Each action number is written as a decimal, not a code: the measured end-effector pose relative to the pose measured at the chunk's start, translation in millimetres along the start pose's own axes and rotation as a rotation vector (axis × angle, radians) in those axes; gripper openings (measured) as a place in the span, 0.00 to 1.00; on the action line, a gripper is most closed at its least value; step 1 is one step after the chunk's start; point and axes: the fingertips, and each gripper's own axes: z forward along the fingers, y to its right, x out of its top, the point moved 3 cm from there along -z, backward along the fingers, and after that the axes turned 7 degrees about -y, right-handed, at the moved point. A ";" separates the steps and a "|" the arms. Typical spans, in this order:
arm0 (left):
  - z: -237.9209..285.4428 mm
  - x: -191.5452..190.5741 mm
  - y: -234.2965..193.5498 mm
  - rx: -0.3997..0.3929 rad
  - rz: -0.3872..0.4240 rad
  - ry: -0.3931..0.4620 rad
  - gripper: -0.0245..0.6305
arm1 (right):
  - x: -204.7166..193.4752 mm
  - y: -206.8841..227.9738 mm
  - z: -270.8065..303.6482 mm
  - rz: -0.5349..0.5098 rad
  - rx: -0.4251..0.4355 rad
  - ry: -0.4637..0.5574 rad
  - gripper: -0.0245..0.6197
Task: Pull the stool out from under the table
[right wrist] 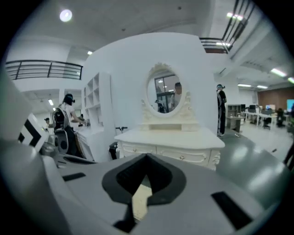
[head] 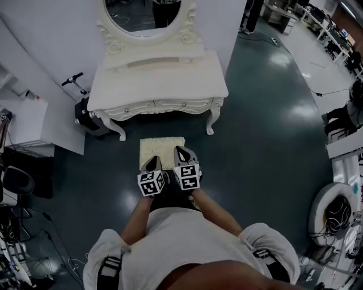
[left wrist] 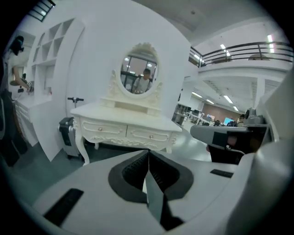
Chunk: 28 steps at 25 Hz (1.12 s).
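Dark, glossy floor (head: 266, 141). White dressing table (head: 159, 79), carved scrolled apron, curved legs, smooth top; oval mirror (head: 142, 17) in an ornate frame above. Stool (head: 161, 148): square, cream, nubby-textured seat, standing on the floor just in front of the table, out from under it. Left gripper (head: 153, 162) and right gripper (head: 181, 152) over its near edge, each with jaws together, holding nothing.

The white short-sleeved shirt (head: 187, 238) has black shoulder straps (head: 110, 267); left gripper (head: 152, 162) and right gripper (head: 181, 150) are grey.
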 end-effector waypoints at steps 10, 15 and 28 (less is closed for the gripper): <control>-36.6 31.9 38.0 -0.074 -0.008 0.133 0.05 | 57.9 6.2 -60.4 -0.117 -0.005 0.155 0.06; -40.8 46.6 43.6 -0.113 -0.014 0.154 0.05 | 64.3 2.6 -62.8 -0.168 -0.017 0.171 0.06; -44.3 40.1 60.9 -0.161 0.027 0.144 0.05 | 71.8 2.7 -85.5 -0.133 0.001 0.230 0.06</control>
